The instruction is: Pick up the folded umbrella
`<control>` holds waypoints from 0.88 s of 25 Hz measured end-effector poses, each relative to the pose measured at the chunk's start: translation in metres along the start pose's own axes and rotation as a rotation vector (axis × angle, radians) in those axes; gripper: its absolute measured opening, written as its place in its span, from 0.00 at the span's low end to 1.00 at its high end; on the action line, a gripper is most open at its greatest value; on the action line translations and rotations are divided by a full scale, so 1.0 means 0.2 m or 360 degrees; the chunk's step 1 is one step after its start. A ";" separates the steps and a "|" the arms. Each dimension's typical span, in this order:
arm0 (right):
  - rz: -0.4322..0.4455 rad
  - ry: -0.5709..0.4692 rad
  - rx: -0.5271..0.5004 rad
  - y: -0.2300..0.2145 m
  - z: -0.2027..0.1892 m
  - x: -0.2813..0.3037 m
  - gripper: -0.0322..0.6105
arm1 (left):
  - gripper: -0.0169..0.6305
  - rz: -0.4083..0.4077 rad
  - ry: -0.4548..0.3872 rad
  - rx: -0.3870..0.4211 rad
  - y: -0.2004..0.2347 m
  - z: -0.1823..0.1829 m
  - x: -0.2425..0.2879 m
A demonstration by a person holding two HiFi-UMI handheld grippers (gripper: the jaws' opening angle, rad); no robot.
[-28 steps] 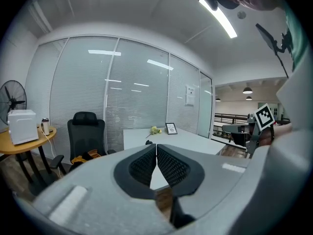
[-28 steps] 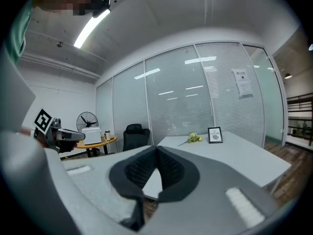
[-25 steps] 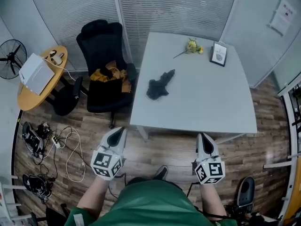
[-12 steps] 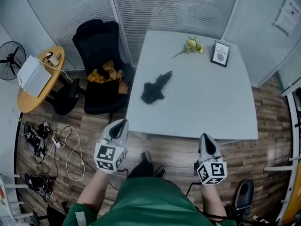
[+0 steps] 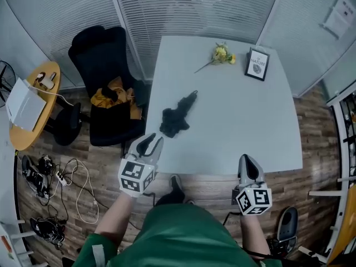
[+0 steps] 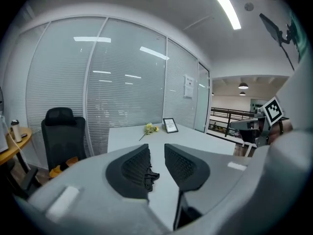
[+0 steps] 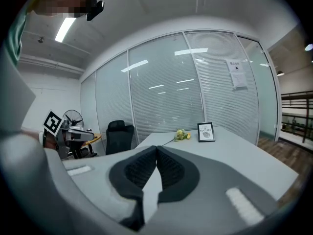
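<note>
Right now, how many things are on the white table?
3: the umbrella near the front left edge, the flower at the back, and the frame just right of it. Nothing seems hidden.

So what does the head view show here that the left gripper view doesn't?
Only the head view: the tangle of cables on the wood floor, and the marker cube on the left claw. Only the left gripper view: the ceiling light strip and the railing off to the right. Both: the left claw, its jaws opening with nothing between them, the white table, the folded umbrella lying on it, the yellow flower, the picture frame and the black chair.
</note>
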State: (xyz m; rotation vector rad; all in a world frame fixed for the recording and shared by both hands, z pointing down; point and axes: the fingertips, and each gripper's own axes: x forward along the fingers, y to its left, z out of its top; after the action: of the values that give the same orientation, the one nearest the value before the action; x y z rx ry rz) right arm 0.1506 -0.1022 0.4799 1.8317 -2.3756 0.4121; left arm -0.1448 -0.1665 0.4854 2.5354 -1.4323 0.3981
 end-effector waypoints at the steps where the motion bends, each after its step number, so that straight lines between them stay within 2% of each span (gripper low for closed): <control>1: -0.0006 0.0006 -0.0005 0.00 0.02 0.05 0.05 | 0.21 -0.0033 0.0028 -0.0003 0.02 -0.01 0.06; 6: -0.0004 -0.0016 -0.0004 0.04 0.09 0.21 0.05 | 0.34 -0.0180 0.0186 -0.0070 0.12 -0.09 0.33; 12: -0.0068 0.0024 -0.0011 0.00 0.08 0.30 0.05 | 0.44 -0.0272 0.0423 -0.0142 0.21 -0.24 0.63; 17: -0.0057 0.0037 0.0016 -0.08 0.07 0.35 0.05 | 0.47 -0.0236 0.0608 -0.0189 0.26 -0.34 0.85; 22: 0.0005 0.0046 -0.0019 -0.17 0.10 0.38 0.05 | 0.50 -0.0198 0.0834 -0.0135 0.26 -0.49 1.03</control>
State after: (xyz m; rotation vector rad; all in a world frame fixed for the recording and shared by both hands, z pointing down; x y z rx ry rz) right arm 0.1649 -0.1867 0.4857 1.8049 -2.3574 0.4208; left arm -0.1011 -0.3281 0.6484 2.2056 -1.0626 0.8780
